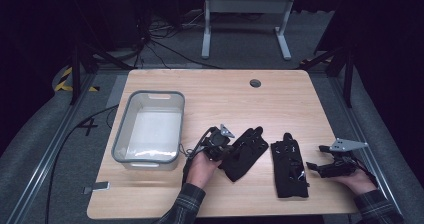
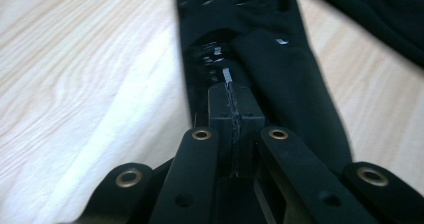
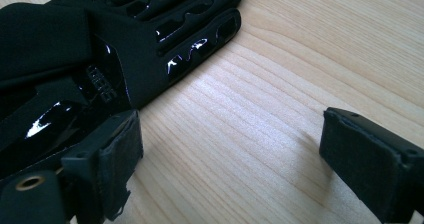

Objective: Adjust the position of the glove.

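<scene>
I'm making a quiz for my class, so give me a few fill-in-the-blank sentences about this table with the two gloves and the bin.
1. The grey bin sits on the ____ side of the table in the high view.
2. The left gripper has its fingers ____ over a black glove.
3. The right gripper has its fingers ____, beside the other glove.
4. The number of gloves on the table is ____.

Missing words: left; shut; open; two

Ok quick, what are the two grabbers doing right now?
Left gripper: fingers closed, resting on the left black glove; an actual grip on it cannot be told.
Right gripper: open, holding nothing.
</scene>
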Demonstrator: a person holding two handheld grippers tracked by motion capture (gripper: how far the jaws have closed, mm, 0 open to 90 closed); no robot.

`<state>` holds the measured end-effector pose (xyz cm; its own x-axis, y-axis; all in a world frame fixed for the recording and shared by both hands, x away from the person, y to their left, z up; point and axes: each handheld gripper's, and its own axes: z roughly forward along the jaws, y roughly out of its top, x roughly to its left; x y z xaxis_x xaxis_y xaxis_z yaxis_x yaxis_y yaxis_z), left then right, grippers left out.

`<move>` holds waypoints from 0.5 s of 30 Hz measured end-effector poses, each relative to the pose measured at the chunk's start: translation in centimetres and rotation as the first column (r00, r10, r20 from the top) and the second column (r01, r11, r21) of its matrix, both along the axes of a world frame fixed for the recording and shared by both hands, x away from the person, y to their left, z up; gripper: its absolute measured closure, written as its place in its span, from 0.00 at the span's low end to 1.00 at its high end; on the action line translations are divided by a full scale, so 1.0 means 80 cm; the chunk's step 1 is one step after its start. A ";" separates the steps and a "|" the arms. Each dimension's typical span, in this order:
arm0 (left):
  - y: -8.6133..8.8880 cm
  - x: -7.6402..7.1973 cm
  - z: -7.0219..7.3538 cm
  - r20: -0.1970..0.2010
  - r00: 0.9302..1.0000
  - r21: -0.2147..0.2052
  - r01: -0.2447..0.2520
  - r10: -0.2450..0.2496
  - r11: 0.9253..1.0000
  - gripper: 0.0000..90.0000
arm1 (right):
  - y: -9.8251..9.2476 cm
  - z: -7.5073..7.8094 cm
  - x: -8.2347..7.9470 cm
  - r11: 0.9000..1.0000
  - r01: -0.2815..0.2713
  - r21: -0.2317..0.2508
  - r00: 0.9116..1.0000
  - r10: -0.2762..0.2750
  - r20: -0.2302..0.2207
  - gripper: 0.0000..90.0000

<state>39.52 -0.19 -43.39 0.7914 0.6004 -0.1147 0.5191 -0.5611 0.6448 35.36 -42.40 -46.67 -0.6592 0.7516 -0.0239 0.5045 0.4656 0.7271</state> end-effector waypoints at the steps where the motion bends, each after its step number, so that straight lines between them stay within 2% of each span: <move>1: 0.001 0.002 -0.002 -0.004 1.000 0.001 -0.006 0.006 1.000 0.99 | 0.000 0.000 0.000 1.000 0.000 0.000 1.000 0.000 0.000 0.12; 9: -0.003 0.010 -0.014 -0.024 1.000 0.037 -0.004 0.004 0.999 0.99 | 0.000 0.000 0.000 1.000 0.000 0.000 1.000 0.000 0.000 0.12; 15: -0.008 0.001 -0.018 -0.036 0.999 0.059 0.023 -0.021 0.998 0.99 | 0.000 0.000 0.000 1.000 0.000 0.000 1.000 0.000 0.000 0.12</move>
<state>39.56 -0.81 -44.85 0.8006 0.5894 -0.1076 0.5281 -0.6094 0.5914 35.36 -42.39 -46.68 -0.6590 0.7518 -0.0239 0.5046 0.4654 0.7272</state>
